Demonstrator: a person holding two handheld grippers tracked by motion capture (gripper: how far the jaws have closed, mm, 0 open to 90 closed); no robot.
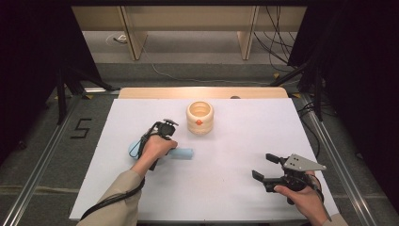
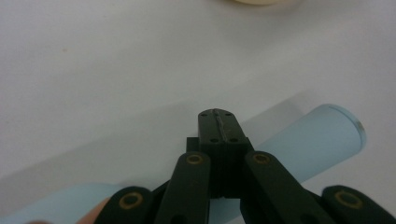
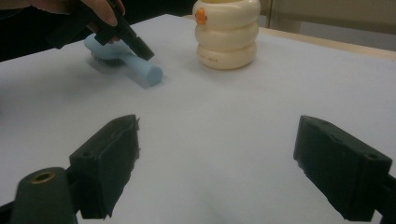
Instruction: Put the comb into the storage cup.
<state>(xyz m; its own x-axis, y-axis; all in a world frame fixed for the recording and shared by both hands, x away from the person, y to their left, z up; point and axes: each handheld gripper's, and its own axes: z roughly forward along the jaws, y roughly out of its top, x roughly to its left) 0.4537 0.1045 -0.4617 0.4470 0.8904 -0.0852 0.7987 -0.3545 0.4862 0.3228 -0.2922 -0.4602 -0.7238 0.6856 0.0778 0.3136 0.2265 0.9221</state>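
**Closed left gripper over the blue brush, right gripper open near the front edge**

On the left half of the white worktop [image 1: 226, 188] lies a light blue brush [image 1: 184, 153]. It lies flat, roughly midway between the back edge and the front edge. Its round handle points toward the middle of the worktop, and its bristle head [image 3: 105, 59] points toward the left edge. The left gripper [image 1: 165, 126] is directly above this brush, with the person's hand over the bristle end. In the left gripper view, the two black jaws are pressed together, tip against tip, with nothing between them, and the handle [image 2: 322, 140] passes under them. I cannot tell if the closed tips touch the handle or are just above it.

Further to the right, near the back edge and close to the middle of the worktop, a cream ribbed container [image 1: 200, 117] stands upright. It has an open top and a small orange mark [image 1: 199, 122] on its front. It is apart from the brush.

The right gripper [image 1: 264, 167] is near the front right corner. Its jaws stand wide apart and hold nothing, with only bare worktop between them.
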